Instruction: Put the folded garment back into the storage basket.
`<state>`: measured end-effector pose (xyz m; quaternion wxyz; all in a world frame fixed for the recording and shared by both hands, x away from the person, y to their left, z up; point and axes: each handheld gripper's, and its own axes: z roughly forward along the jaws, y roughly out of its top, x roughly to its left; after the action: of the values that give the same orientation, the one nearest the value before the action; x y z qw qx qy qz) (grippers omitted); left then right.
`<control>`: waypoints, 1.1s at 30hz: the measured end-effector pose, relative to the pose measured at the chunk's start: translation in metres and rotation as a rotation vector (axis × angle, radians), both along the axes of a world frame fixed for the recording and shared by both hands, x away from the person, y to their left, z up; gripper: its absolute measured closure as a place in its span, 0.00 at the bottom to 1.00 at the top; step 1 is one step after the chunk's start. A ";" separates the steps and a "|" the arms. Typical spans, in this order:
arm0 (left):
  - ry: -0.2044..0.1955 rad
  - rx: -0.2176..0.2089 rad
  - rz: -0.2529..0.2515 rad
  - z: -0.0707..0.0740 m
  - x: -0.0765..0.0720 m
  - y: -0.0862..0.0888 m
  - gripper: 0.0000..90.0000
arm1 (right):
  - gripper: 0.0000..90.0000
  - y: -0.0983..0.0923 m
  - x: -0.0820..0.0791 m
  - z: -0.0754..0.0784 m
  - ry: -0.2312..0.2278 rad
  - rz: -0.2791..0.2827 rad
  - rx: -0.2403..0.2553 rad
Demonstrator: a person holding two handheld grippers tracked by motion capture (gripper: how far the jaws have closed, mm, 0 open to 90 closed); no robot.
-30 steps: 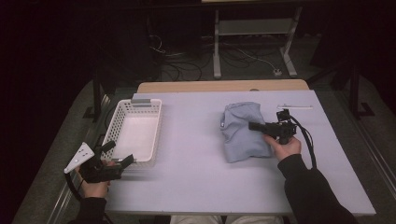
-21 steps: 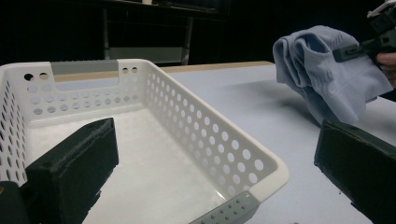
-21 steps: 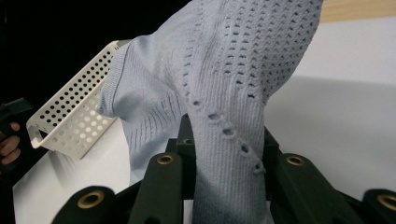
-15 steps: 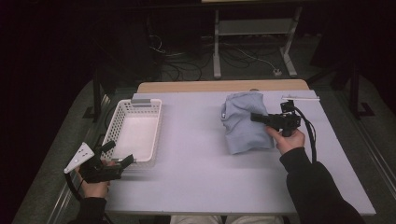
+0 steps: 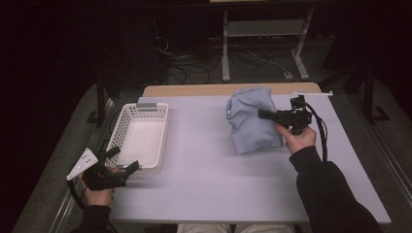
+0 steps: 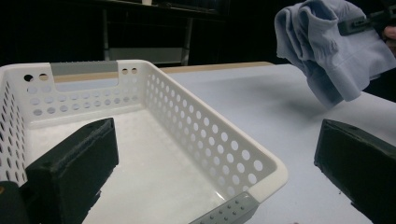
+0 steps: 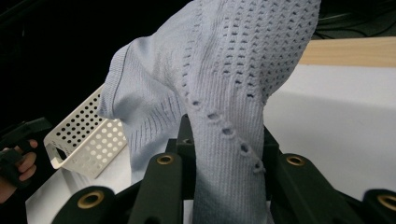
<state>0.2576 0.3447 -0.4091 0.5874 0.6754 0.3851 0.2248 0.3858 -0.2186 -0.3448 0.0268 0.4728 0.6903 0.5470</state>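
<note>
White basket [image 5: 141, 138] on the left of the table [image 5: 204, 184], long side running away from the person. Perforated walls, grey handle pieces at the near and far ends. Nothing inside: bare white floor in the high view and again in the left gripper view [image 6: 154, 182].

Left gripper [image 5: 125, 171] low at the near left edge of the table, just beside the basket's near end, held in the left hand [image 5: 99, 194]. Jaws spread wide with nothing between the pads; in the left gripper view, one jaw over the inside of the basket, the other outside over the table, the near corner between them. Touching the rim or hanging just clear of it: hard to tell from these angles.

Pale blue knitted cloth [image 5: 252, 121] on the right half of the table, well apart from the basket. Upper part bunched and lifted off the surface, lower part hanging down toward the table; lowest hem possibly still brushing it, not clear in the high view. Same cloth at the upper right in the left gripper view [image 6: 327, 51], dangling above its shadow.

Right gripper [image 5: 262, 114] raised over the table in the right hand [image 5: 296, 138], pointing toward the basket side. Jaws pressed together on a fold of the cloth; in the right gripper view the openwork knit [image 7: 233, 116] running down between them and draping over both.
</note>
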 end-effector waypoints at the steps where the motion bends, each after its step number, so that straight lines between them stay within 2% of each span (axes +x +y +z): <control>1: -0.001 -0.001 0.001 0.000 0.000 0.000 0.00 | 0.79 0.001 0.000 0.002 -0.001 -0.002 0.002; 17: -0.005 -0.002 0.002 0.001 -0.001 0.000 0.00 | 0.79 0.019 0.006 0.032 -0.053 0.013 0.004; 33: -0.005 -0.003 0.002 0.001 -0.001 0.001 0.00 | 0.79 0.032 0.011 0.050 -0.066 0.023 0.000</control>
<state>0.2568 0.3454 -0.4084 0.5893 0.6736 0.3845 0.2264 0.3972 -0.1867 -0.2948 0.0433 0.4464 0.6946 0.5625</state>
